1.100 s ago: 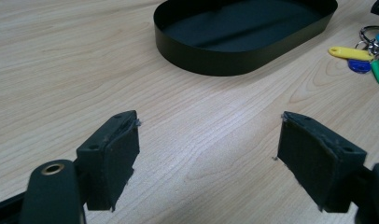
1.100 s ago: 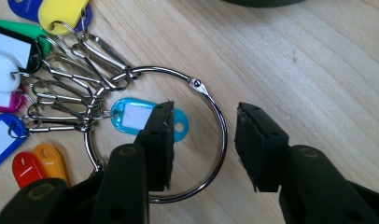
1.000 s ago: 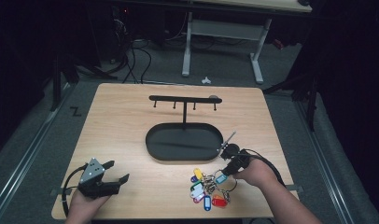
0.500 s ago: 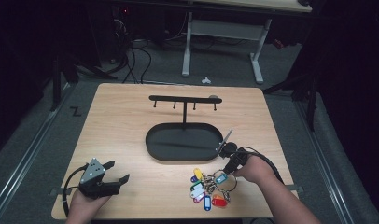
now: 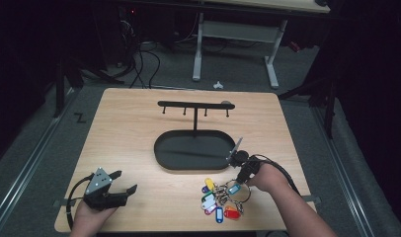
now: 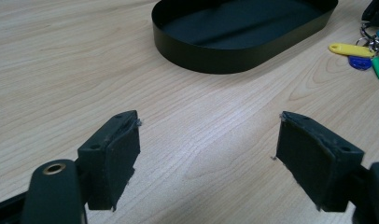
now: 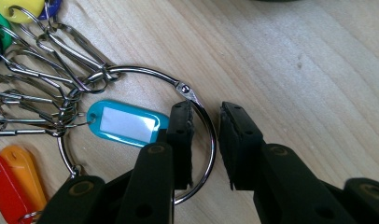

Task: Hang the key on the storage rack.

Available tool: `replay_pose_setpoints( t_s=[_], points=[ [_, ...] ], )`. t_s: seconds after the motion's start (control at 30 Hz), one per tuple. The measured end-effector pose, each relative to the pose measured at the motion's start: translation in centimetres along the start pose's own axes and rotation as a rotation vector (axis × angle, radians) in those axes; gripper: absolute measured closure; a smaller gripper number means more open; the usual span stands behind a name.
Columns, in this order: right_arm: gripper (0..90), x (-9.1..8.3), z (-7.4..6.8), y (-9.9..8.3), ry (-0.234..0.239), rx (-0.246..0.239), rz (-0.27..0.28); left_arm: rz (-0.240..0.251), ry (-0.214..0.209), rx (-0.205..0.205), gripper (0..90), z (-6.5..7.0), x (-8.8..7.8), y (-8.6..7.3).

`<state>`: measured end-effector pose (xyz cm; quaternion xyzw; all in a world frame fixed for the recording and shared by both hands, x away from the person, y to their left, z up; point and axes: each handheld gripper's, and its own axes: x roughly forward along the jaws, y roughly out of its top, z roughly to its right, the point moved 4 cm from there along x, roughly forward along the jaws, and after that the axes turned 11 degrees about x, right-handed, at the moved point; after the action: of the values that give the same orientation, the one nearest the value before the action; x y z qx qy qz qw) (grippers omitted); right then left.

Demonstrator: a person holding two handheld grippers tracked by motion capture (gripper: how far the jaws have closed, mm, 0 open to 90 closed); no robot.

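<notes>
A large metal key ring (image 7: 145, 71) lies on the wooden table (image 5: 139, 123) with several clips and coloured tags, one of them teal (image 7: 127, 123). In the high view the bunch (image 5: 218, 200) lies near the front edge, right of centre. My right gripper (image 7: 206, 135) points down onto it. Its jaws have just been closing and now straddle the ring's wire with a small gap, so the pads do not pinch it. In the high view the right gripper (image 5: 239, 178) is at the bunch's upper right. My left gripper (image 5: 125, 180) rests open at the front left with nothing between its pads (image 6: 117, 154).
A black oval tray (image 5: 193, 148) sits mid-table, with a post rising from it to a hook bar (image 5: 195, 104). In the left gripper view the tray (image 6: 239, 28) lies ahead, with yellow and blue tags (image 6: 351, 50) at the right edge. Bare wood surrounds the left gripper.
The right gripper's jaws have narrowed around the ring's wire and the hand has shifted slightly. The left gripper has stayed in place.
</notes>
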<state>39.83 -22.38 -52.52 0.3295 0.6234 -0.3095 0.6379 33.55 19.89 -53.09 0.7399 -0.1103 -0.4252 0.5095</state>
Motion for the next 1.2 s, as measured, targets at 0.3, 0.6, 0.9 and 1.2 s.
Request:
replay_pose_setpoints(
  t_s=[0.3, 0.6, 0.9, 1.2],
  points=[
    [75.1, 0.21, -0.67, -0.07, -0.041, -0.049, -0.026, -0.007, -0.011, 0.022, 22.5, 0.66, 0.37, 0.12],
    [76.8, 0.26, -0.55, 0.08, -0.013, -0.047, -0.028, -0.007, -0.007, 0.017, 24.5, 0.51, 0.24, 0.14],
    [84.5, 0.28, -0.47, 0.3, -0.004, -0.044, -0.054, -0.005, -0.016, 0.028, 27.6, 0.61, 0.19, 0.19],
    [86.9, 0.27, -0.38, 0.08, 0.015, -0.045, -0.03, -0.006, -0.017, 0.03, 27.9, 0.51, 0.24, 0.2]
  ],
)
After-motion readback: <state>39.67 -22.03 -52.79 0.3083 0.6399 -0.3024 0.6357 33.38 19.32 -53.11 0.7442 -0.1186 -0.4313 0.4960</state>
